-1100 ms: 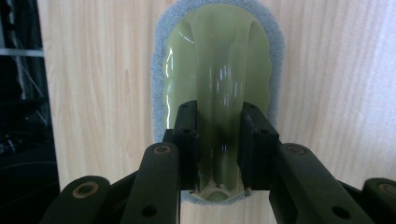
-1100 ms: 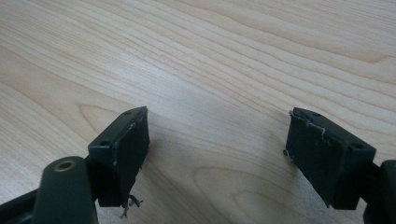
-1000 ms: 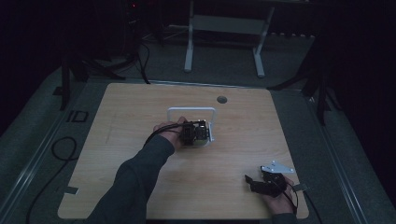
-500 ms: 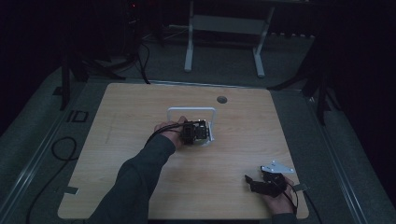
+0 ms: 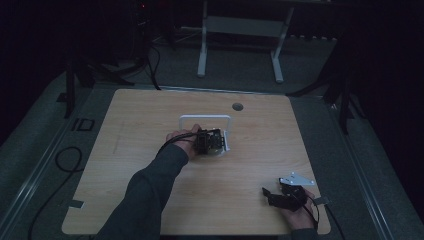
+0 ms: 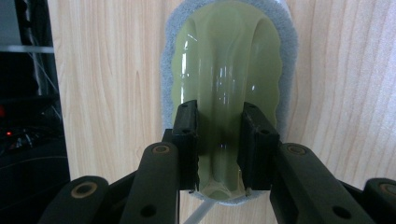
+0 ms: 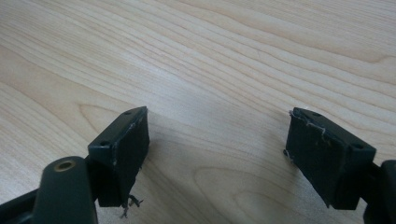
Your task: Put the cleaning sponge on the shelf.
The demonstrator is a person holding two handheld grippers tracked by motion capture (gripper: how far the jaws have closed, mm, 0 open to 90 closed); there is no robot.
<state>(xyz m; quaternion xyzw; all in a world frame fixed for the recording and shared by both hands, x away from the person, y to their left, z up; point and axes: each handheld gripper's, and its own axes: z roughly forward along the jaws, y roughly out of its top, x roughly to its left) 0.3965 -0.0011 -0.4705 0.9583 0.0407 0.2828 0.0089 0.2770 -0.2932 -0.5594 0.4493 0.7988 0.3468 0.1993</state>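
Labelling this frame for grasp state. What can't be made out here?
- High view: what the left gripper grips; its own body and the hand cover it, and the view is dim.
- Left gripper view: the near end of the green scrubber on its grey pad, behind the jaws, and the white strip cut off by the bottom edge.
- High view: the gap of the right gripper, too small and dark. The right gripper view shows it open over bare table.

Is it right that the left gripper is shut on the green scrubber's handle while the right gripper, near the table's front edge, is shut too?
Not quite. The left gripper is shut on the scrubber handle, but the right gripper, near the table front edge, is open: the right gripper view shows its jaws wide apart over bare wood.
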